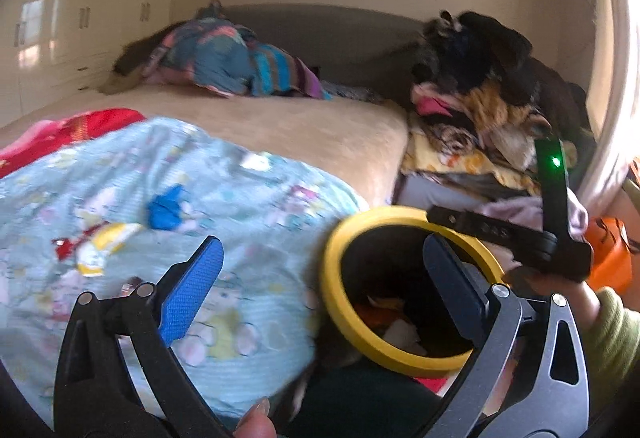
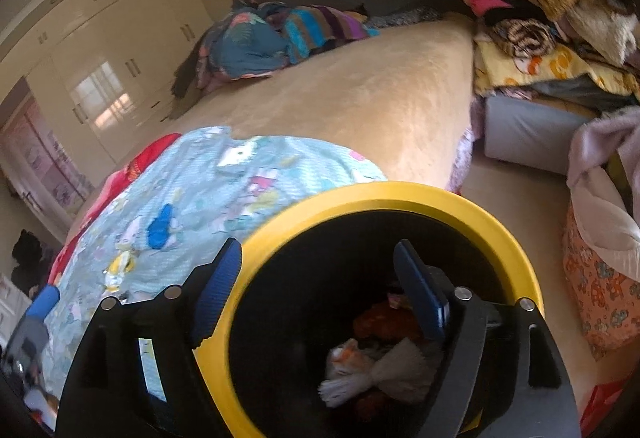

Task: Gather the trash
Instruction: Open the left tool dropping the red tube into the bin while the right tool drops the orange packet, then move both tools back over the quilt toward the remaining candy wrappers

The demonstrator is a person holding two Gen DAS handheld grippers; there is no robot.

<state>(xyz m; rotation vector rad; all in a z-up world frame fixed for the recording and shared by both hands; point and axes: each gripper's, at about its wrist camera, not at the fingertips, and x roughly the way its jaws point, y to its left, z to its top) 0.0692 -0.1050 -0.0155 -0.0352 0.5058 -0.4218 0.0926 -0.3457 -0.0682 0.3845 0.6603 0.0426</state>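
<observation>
Both jaws spread wide, nothing between pads. Left gripper [image 1: 320, 278] hovers at near left rim of bin [image 1: 334, 266]. Right gripper [image 2: 320, 286] hangs over bin mouth, one finger outside yellow rim [image 2: 400, 197], other inside. Trash [image 2: 376, 370], white and orange crumpled pieces, lies at bin bottom. Bin stands just beside bed [image 2: 360, 97], right of blue cartoon blanket [image 1: 120, 197].

Left claw [image 1: 320, 270] agape, empty; right claw [image 2: 318, 286] agape, empty.

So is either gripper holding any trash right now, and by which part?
Nothing is held. The left gripper and right gripper both stand open and empty above the yellow-rimmed bin, with trash lying inside.
</observation>
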